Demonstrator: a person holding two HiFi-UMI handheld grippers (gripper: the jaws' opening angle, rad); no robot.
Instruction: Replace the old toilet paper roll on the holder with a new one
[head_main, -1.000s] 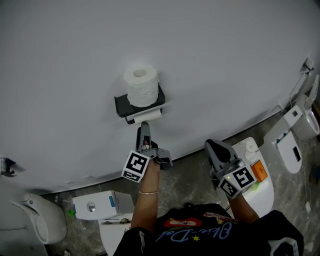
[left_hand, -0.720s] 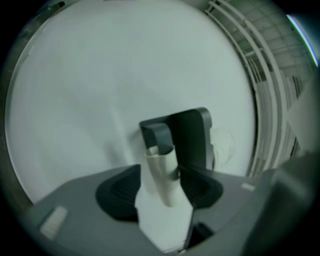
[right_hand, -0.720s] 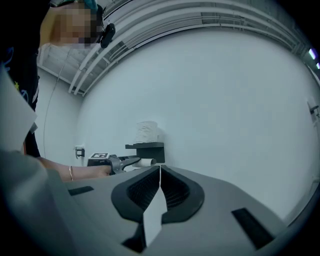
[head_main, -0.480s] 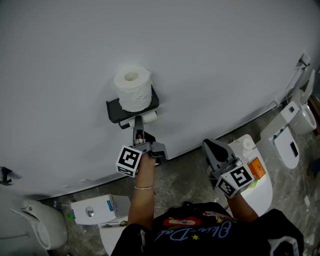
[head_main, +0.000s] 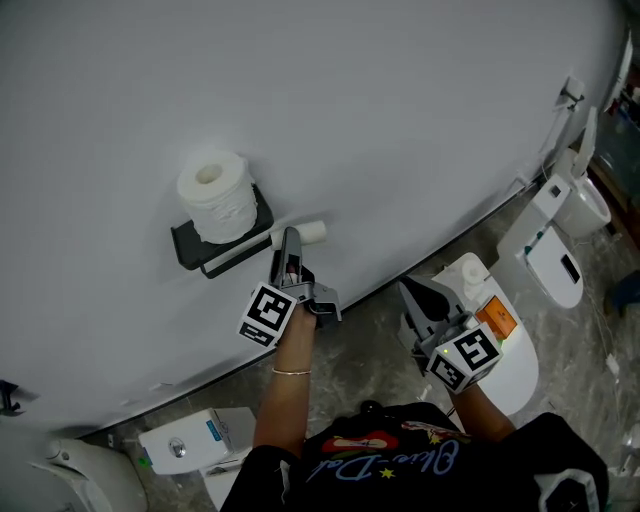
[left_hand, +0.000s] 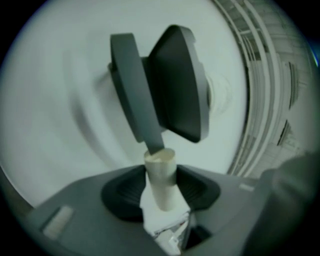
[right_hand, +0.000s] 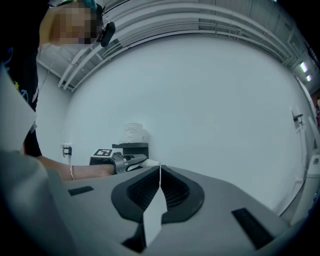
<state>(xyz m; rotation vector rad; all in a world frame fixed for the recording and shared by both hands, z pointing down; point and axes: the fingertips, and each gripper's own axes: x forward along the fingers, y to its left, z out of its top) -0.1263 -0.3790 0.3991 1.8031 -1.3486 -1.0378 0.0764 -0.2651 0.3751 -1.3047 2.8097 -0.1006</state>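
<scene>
Cardboard tube (head_main: 312, 231), nearly bare, is pinched in our left tongs (head_main: 290, 238), just off the right end of the wall holder (head_main: 208, 256). We should pull it fully clear before discarding it. A fresh roll (head_main: 218, 195) waits on top of the holder. Our right tongs (head_main: 408, 290) are closed on a thin white strip (right_hand: 152, 217), near a toilet (head_main: 505, 375).

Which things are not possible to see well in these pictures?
- Holder: left gripper view, blurred by motion.
- Tube, rear end: left gripper view, covered by torn paper between the jaws of the left gripper, which have just been closing on it.
- Box, print: head view, too small.
- Toilet: head view, cut by the bottom edge.
</scene>
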